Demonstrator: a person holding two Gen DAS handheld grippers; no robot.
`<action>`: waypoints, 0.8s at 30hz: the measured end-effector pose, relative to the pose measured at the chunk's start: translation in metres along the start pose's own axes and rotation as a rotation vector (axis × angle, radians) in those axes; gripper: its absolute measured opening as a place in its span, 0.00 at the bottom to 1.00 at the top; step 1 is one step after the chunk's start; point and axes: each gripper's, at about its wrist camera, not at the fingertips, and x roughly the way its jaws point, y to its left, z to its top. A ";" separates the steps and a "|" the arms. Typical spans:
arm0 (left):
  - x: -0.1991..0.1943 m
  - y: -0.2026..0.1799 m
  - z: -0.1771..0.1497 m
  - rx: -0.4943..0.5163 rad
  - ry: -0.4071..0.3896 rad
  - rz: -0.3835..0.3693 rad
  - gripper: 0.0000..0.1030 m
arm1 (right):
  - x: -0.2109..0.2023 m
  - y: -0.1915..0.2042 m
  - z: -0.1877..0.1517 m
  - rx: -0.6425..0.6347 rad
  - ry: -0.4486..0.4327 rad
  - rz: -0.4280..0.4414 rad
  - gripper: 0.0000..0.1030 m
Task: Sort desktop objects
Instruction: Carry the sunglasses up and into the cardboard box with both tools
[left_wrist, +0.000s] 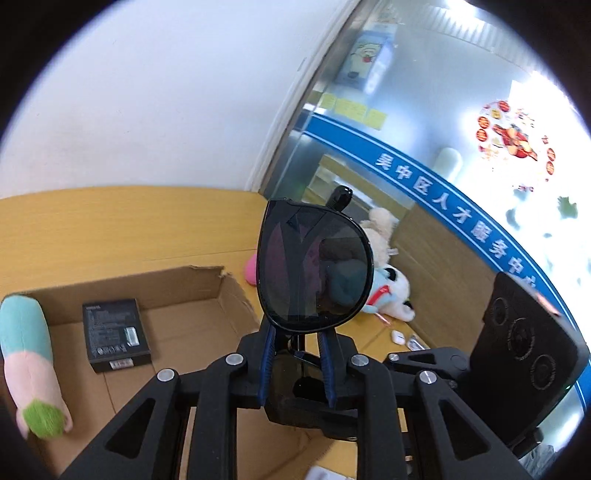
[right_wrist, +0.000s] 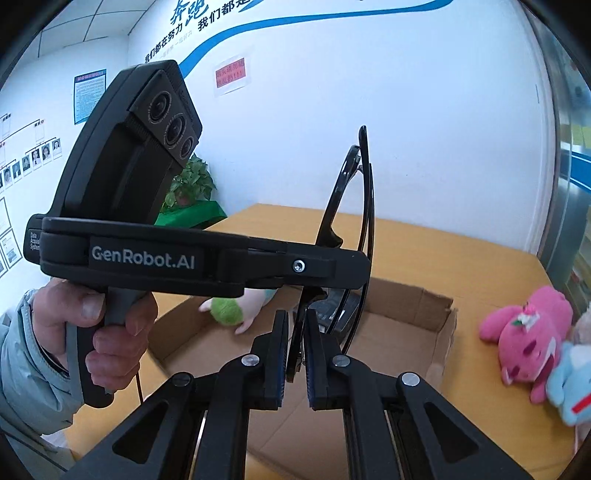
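Sunglasses (left_wrist: 314, 266) clamped by both jaws above box (left_wrist: 207, 284).

Left gripper (left_wrist: 295, 354) low centre of its view, jaws nearly closed, clamping. Right gripper (right_wrist: 295, 347) bottom centre of its view, jaws pinched shut. Left hand (right_wrist: 99, 325) wrapping the handle, lower left.

"GenRobot.AI" on left gripper (right_wrist: 364, 271) side plate, "吴中区人才服务中" on blue window band (left_wrist: 436, 195), "奔跑" on white wall (right_wrist: 369, 110)

Black box (right_wrist: 338, 308) mostly hidden behind sunglasses (right_wrist: 347, 221)
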 end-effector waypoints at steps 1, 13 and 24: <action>0.008 0.008 0.007 -0.020 0.012 0.002 0.20 | 0.007 -0.008 0.006 0.010 0.008 0.008 0.07; 0.152 0.128 0.006 -0.290 0.294 0.064 0.20 | 0.156 -0.112 0.000 0.189 0.290 0.089 0.06; 0.216 0.170 -0.022 -0.430 0.480 0.189 0.21 | 0.247 -0.168 -0.050 0.434 0.529 0.172 0.07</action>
